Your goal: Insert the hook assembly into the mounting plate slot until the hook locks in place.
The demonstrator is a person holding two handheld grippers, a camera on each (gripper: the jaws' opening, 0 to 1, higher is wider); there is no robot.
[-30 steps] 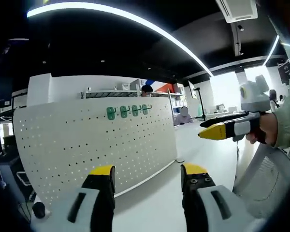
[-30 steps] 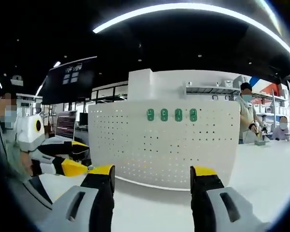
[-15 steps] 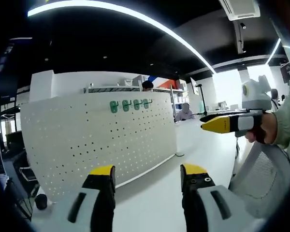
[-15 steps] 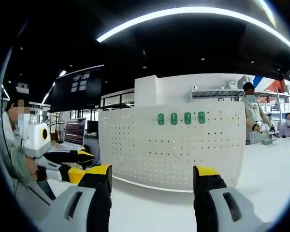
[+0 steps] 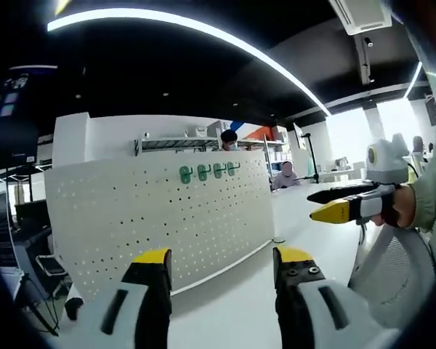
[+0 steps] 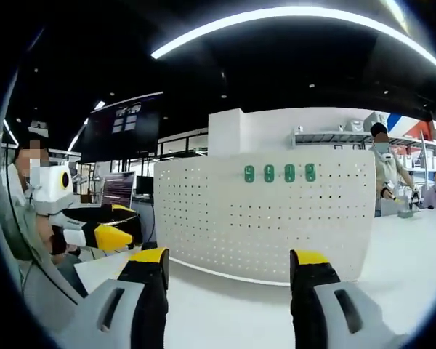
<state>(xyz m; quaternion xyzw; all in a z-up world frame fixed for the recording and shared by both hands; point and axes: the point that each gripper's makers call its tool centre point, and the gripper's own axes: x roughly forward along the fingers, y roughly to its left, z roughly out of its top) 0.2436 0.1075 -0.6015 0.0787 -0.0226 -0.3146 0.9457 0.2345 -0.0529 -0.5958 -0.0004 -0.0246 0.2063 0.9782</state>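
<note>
Left gripper view: left gripper (image 5: 221, 273) jaws wide apart, holding nothing, above white table (image 5: 232, 313). Pegboard (image 5: 167, 218) upright on table ahead; four green hooks (image 5: 207, 171) in row near its top edge. Right gripper (image 5: 334, 211) in from right, hand (image 5: 403, 207) on it; its jaw gap not clear here.

Right gripper view: right gripper (image 6: 229, 273) jaws wide, empty. Pegboard (image 6: 269, 214) ahead, hooks (image 6: 280, 173) along its top. Left gripper (image 6: 105, 231) at left.

We see a wall shelf (image 6: 334, 135) behind, a dark monitor (image 6: 120, 134) left, two people (image 6: 384, 169) standing right.
</note>
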